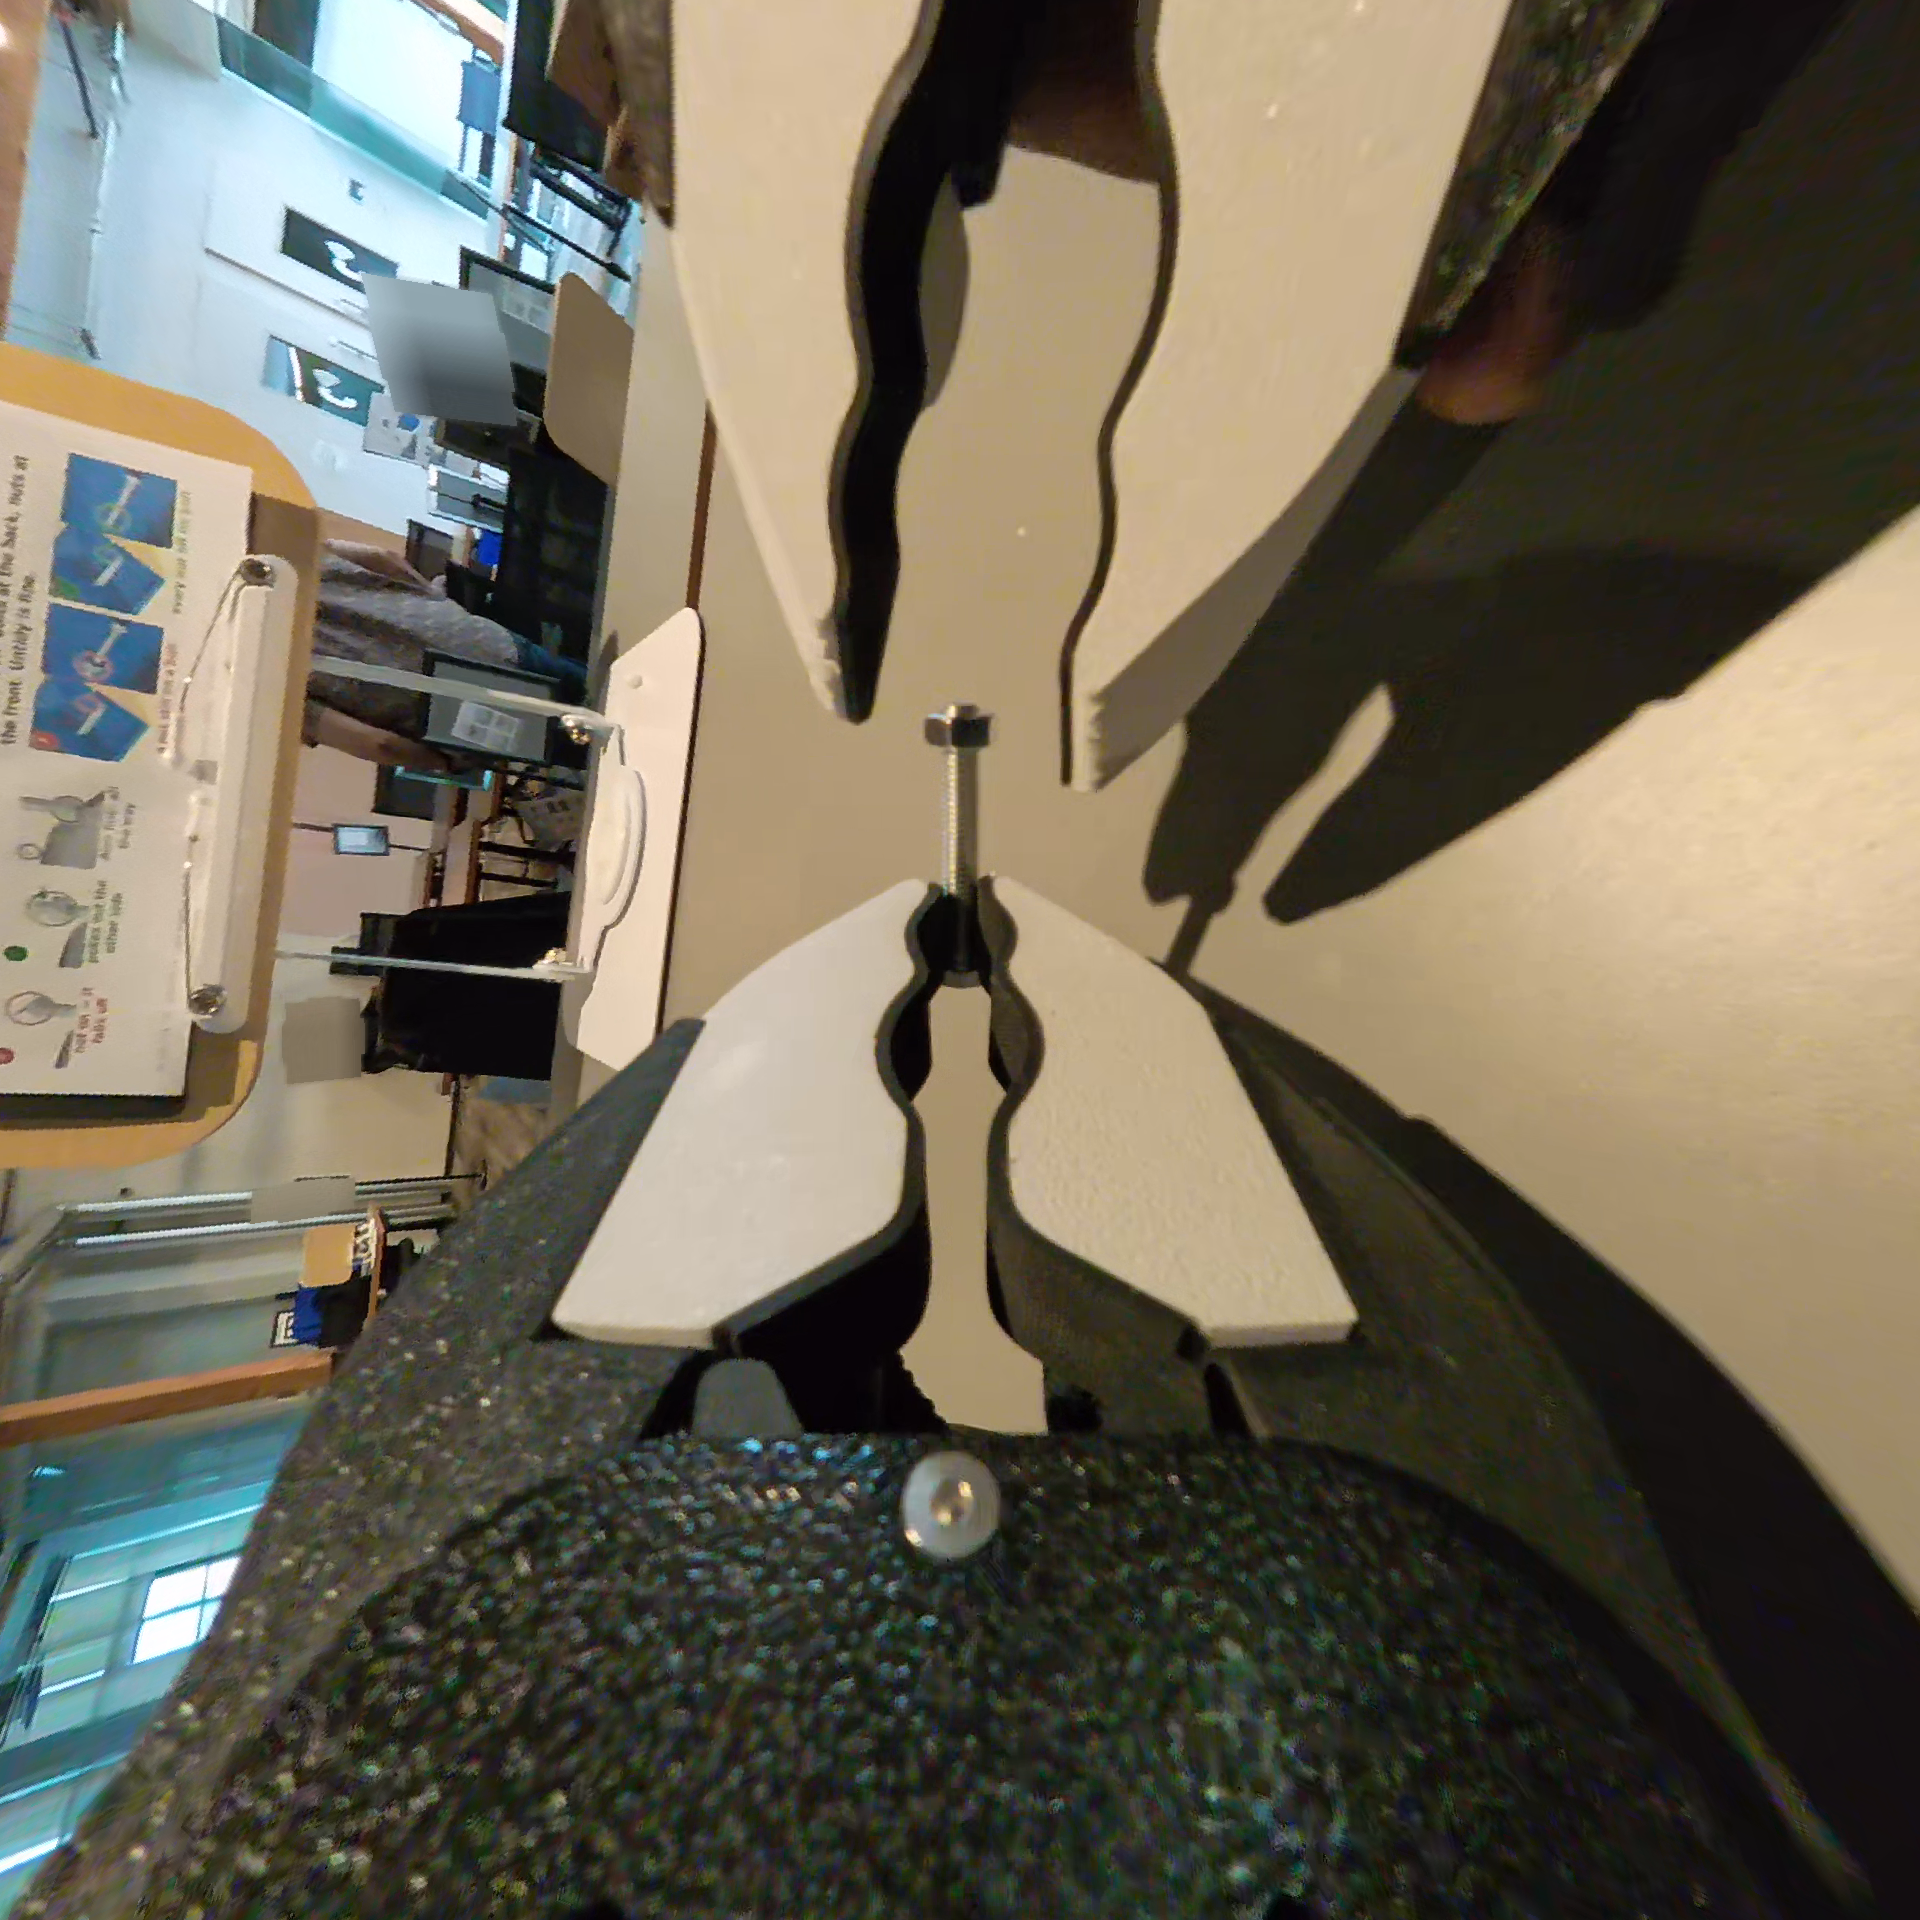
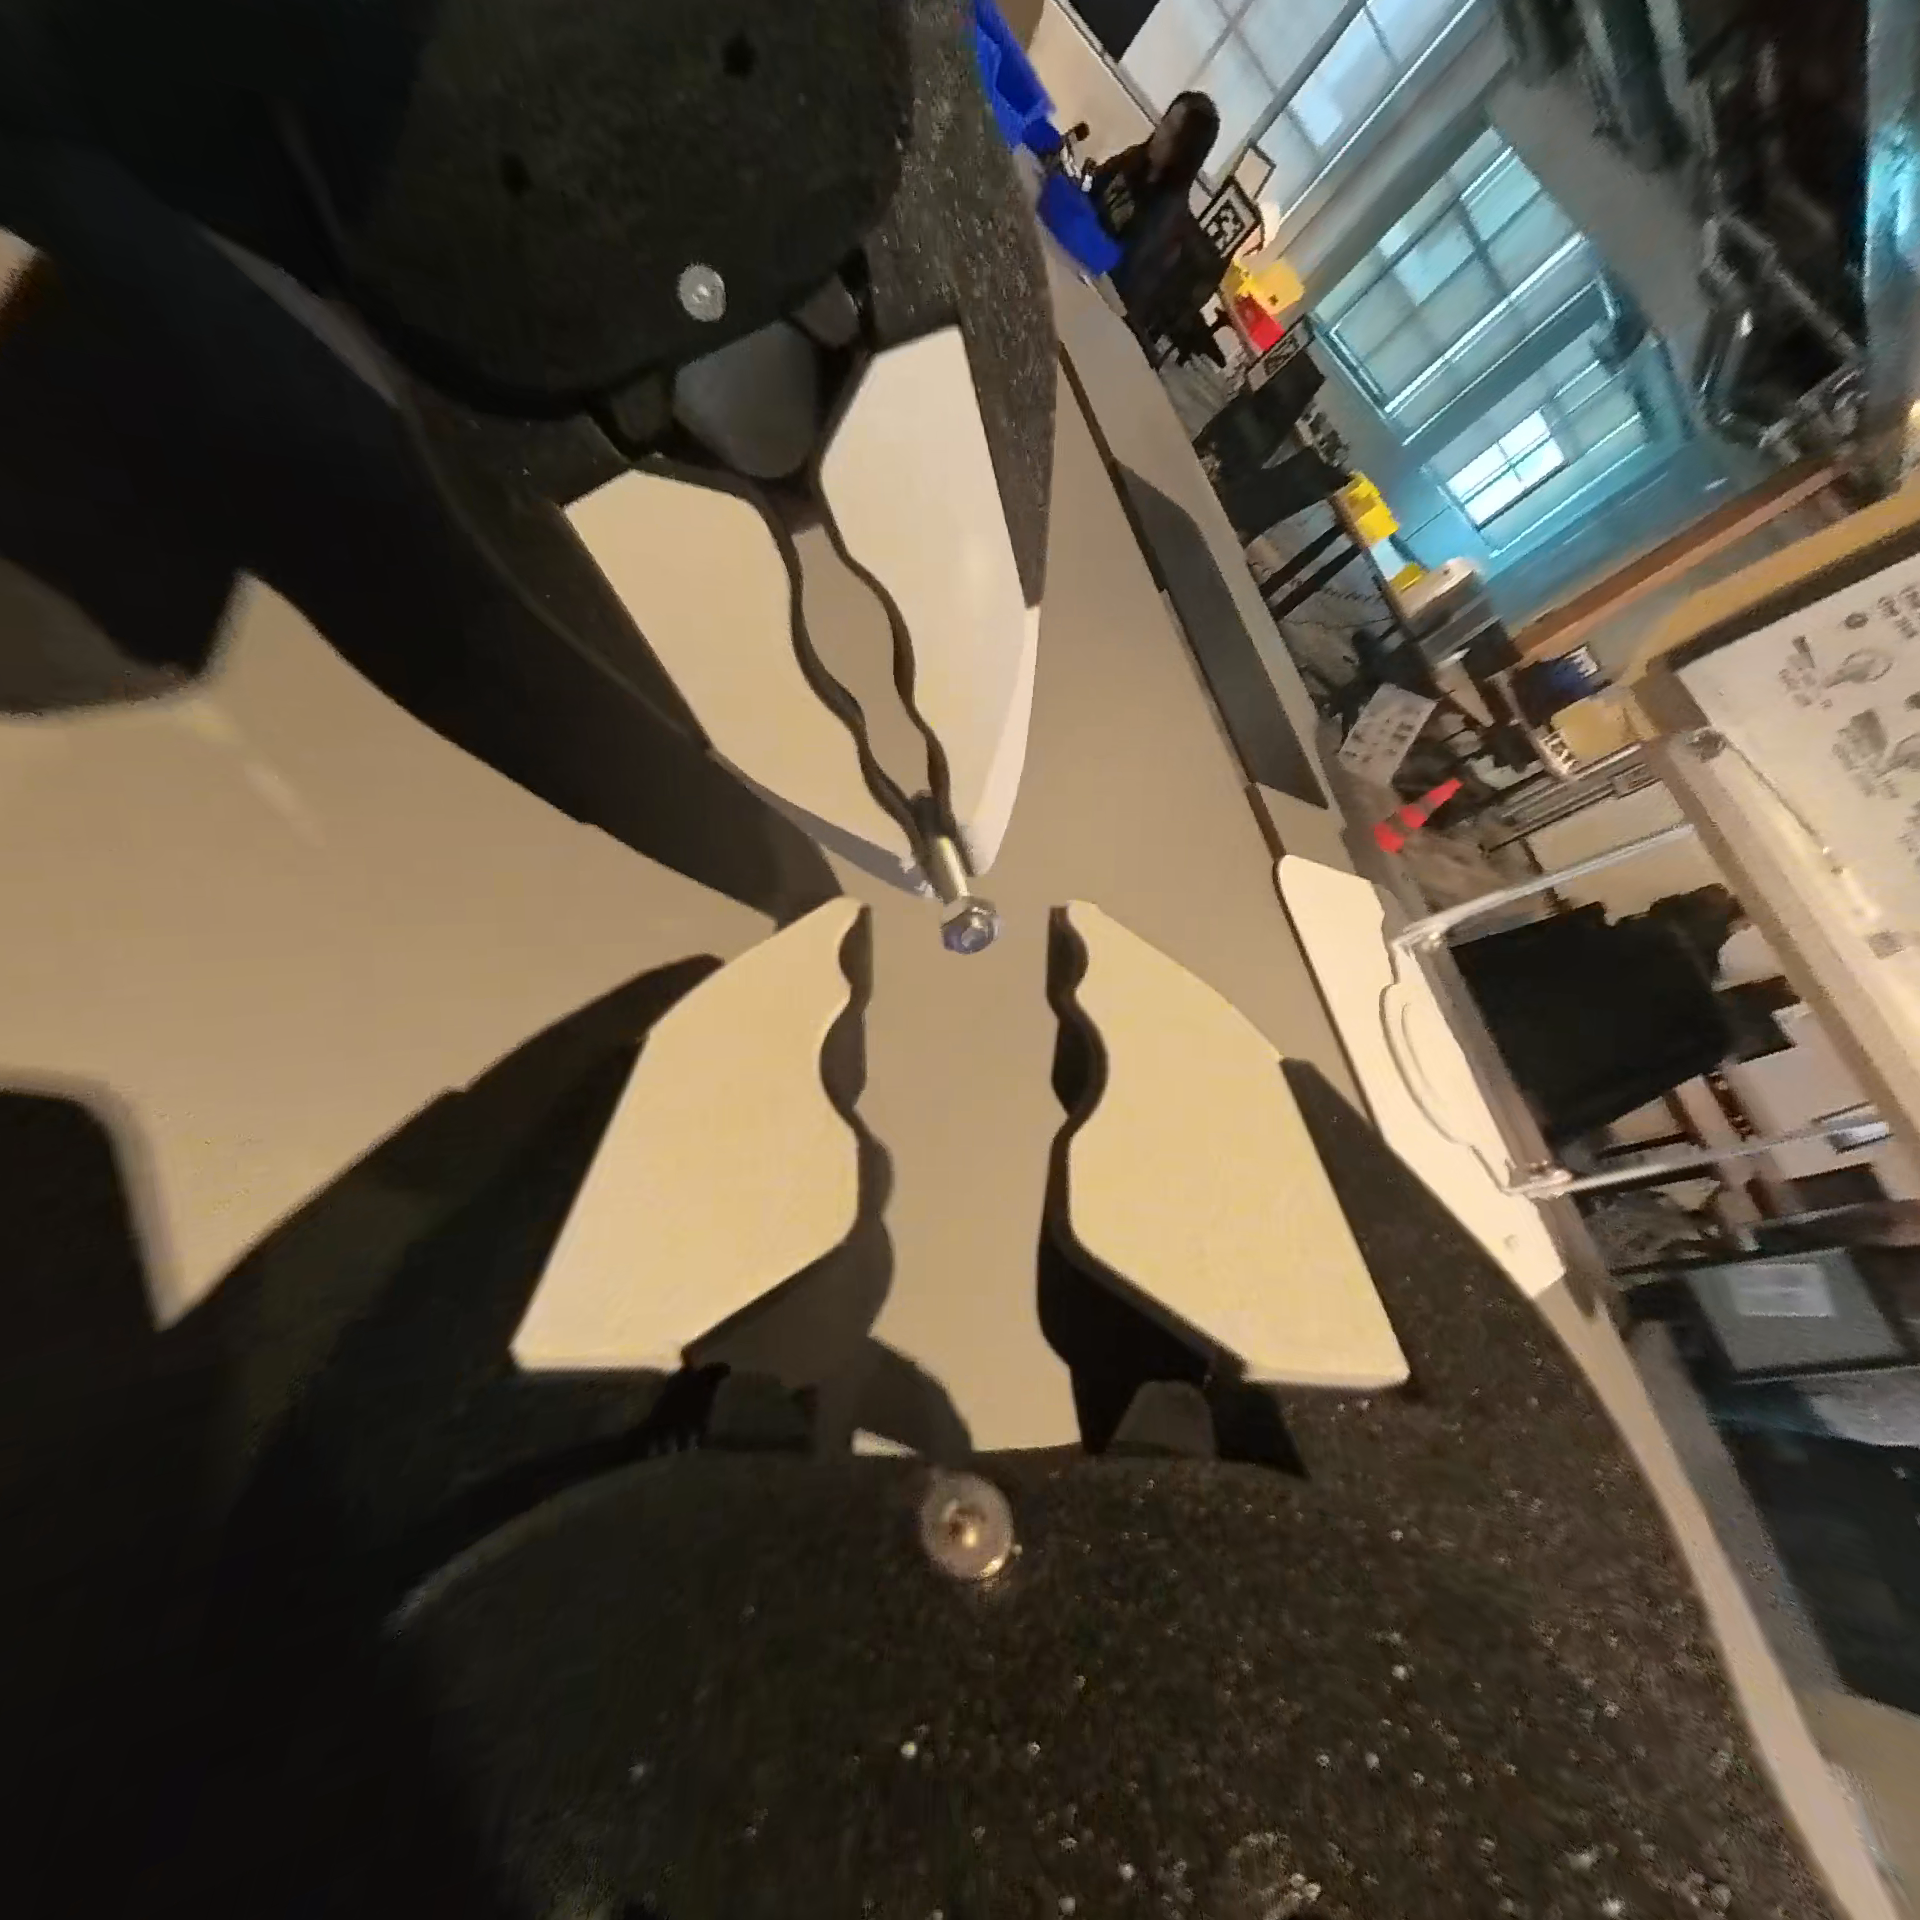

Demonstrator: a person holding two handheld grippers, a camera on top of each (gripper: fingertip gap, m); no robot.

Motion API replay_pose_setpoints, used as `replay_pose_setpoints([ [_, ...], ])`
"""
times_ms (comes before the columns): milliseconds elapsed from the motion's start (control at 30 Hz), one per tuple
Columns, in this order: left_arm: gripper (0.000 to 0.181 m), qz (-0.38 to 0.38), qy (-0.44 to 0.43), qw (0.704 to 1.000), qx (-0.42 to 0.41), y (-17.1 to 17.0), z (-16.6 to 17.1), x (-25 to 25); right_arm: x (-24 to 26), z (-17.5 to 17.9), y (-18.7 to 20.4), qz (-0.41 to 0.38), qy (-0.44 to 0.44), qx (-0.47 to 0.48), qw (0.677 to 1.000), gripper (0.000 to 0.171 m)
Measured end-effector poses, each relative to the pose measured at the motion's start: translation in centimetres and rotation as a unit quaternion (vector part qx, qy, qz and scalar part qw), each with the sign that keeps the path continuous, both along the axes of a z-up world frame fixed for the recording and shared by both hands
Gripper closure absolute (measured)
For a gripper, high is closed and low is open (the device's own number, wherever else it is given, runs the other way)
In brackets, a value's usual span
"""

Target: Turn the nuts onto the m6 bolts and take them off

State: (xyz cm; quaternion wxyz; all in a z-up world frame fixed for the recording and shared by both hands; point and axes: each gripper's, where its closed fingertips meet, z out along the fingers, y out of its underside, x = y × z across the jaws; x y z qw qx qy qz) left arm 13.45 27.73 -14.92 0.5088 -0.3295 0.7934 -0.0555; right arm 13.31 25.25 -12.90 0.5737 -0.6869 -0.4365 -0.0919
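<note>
In the left wrist view my left gripper point(image 1: 956, 896) is shut on the head end of a silver m6 bolt point(image 1: 954, 821). The threaded shaft points away from it, with a hex nut point(image 1: 958, 727) at its tip. My right gripper point(image 1: 971, 746) faces it from above, open, with one fingertip on each side of the nut and not touching it. In the right wrist view my right gripper point(image 2: 958, 920) is open, and the nut point(image 2: 968, 928) sits between its tips. The bolt point(image 2: 943, 868) sticks out of the shut left gripper point(image 2: 940, 836) beyond.
Both grippers hang over a pale grey table point(image 1: 1507, 1039). A white base plate with a clear acrylic stand point(image 1: 644, 810) stands at the table's edge and also shows in the right wrist view point(image 2: 1340, 997). An instruction sheet on a wooden board point(image 1: 104, 748) stands behind. People sit in the background. The grippers are tip to tip, or close to it.
</note>
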Motion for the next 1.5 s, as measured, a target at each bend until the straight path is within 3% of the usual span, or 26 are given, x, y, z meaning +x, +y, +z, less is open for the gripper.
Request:
replay_pose_setpoints([
  [133,0.175,-0.015,0.011,1.000,-0.012,-0.6,-0.4,0.0,0.1,-0.6,-0.1,0.009,-0.049,0.011,0.999,0.145],
  [233,0.175,-0.024,0.012,0.999,-0.021,-1.0,-0.5,0.0,0.2,-0.9,-0.2,0.008,-0.080,0.014,0.997,0.159],
  [333,0.175,-0.021,0.017,1.000,-0.003,-0.8,-0.7,-0.1,0.2,-1.4,-0.1,-0.001,-0.061,-0.023,0.998,0.161],
  [433,0.175,-0.015,0.019,0.999,0.044,-0.3,-0.7,0.0,0.1,-1.9,-0.1,-0.035,0.074,-0.137,0.987,0.161],
  [533,0.175,-0.013,0.012,0.997,0.080,-0.1,-0.2,0.0,-0.3,-1.7,-0.3,-0.046,0.272,-0.254,0.927,0.161],
  [600,0.176,-0.010,0.003,0.997,0.074,-0.2,0.1,0.1,-0.3,-1.3,-0.3,-0.028,0.324,-0.277,0.904,0.161],
  [633,0.176,-0.008,-0.001,0.998,0.065,-0.2,0.2,0.2,-0.3,-1.1,-0.3,-0.018,0.321,-0.270,0.908,0.158],
  [767,0.176,0.004,-0.007,0.999,0.031,0.2,0.3,0.1,-0.1,-1.5,0.0,-0.016,0.196,-0.191,0.962,0.116],
  [833,0.175,0.005,-0.005,1.000,0.016,0.3,0.2,0.0,0.2,-1.7,0.2,-0.022,0.097,-0.126,0.987,0.114],
  [967,0.175,-0.002,-0.001,1.000,-0.005,0.0,0.0,0.0,-0.1,-1.5,0.1,-0.012,-0.043,-0.024,0.999,0.122],
  [1133,0.175,-0.026,0.010,0.999,-0.021,-0.9,-0.4,0.0,-0.1,-0.8,0.0,-0.009,-0.057,0.004,0.998,0.136],
  [1233,0.175,-0.039,0.013,0.999,-0.028,-1.4,-0.6,0.0,-0.2,-1.0,-0.3,0.007,-0.066,-0.002,0.998,0.160],
  [1267,0.175,-0.039,0.015,0.999,-0.025,-1.3,-0.6,0.0,-0.3,-1.2,-0.4,0.008,-0.064,-0.012,0.998,0.161],
  [1400,0.175,-0.030,0.011,0.999,0.016,-0.8,-0.5,0.1,-0.2,-1.5,-0.1,-0.027,0.064,-0.121,0.990,0.160],
  [1500,0.175,-0.023,0.006,0.998,0.055,-0.5,-0.1,0.1,-0.6,-1.4,-0.2,-0.048,0.261,-0.238,0.934,0.161],
])
